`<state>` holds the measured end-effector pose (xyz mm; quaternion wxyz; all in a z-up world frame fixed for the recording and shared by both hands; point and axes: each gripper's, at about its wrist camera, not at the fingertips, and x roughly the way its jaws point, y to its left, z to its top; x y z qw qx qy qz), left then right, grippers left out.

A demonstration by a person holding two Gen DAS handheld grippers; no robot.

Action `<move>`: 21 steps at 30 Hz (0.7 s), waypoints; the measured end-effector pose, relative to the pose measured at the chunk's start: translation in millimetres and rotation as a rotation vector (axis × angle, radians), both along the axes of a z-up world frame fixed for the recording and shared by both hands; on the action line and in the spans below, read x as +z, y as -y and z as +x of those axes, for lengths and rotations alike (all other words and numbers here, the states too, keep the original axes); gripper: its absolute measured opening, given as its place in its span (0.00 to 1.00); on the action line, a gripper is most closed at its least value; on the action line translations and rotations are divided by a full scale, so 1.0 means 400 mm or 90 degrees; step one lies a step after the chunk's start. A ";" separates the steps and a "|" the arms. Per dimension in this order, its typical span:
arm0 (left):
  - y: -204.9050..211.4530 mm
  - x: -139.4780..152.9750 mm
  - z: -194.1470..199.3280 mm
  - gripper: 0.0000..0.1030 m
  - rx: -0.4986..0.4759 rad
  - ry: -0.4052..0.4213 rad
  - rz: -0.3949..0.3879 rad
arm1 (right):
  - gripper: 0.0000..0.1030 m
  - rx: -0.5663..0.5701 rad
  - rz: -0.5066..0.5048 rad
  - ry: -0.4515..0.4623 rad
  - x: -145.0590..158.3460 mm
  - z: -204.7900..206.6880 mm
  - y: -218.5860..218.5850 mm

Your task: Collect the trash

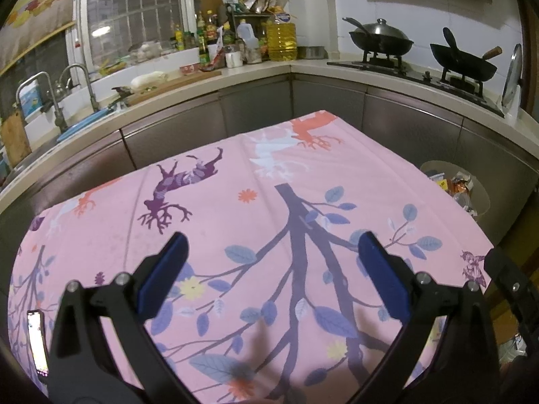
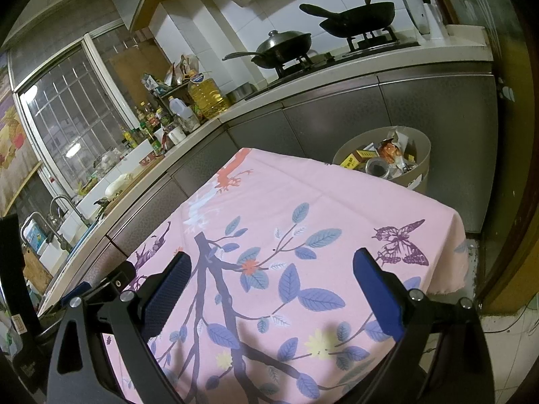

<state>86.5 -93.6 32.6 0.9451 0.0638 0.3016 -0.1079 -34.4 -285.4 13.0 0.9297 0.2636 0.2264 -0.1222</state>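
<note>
Both grippers are hovering low over the table, and both are standing wide apart with nothing between their blue pads. The left gripper is spreading its fingers over the pink tablecloth, pointing along the printed branch toward the far edge. The right gripper is doing the same nearer the right side, released and empty, tilting a little so the room leans in its view.

The cloth in front of both tools is lying bare, so there is plenty of open room ahead on the tabletop. A phone is lying at the left edge, just beside the left gripper's frame, screen lit. In the right view the cloth is dropping off over the right corner, past the butterfly print, with floor below.

The trash is sitting off the table: a round bin is standing on the floor past the far right corner, against the grey cabinet doors. It is holding wrappers, a yellow box and a small dark-lidded jar, piled close to the rim. From the left view the bin is peeking out beyond the right edge, well apart from the left gripper; it is nearer the right one.

Behind runs the counter, with two woks on the stove.
</note>
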 end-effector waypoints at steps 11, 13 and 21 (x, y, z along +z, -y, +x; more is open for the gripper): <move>0.018 -0.006 -0.002 0.94 -0.007 0.001 0.006 | 0.90 0.000 0.000 0.000 0.001 0.002 0.003; 0.019 -0.006 -0.002 0.94 -0.007 0.001 0.007 | 0.90 0.001 0.001 -0.001 0.000 0.002 0.003; 0.020 -0.007 -0.002 0.94 -0.010 -0.001 0.008 | 0.90 0.000 0.001 -0.001 0.002 0.001 0.003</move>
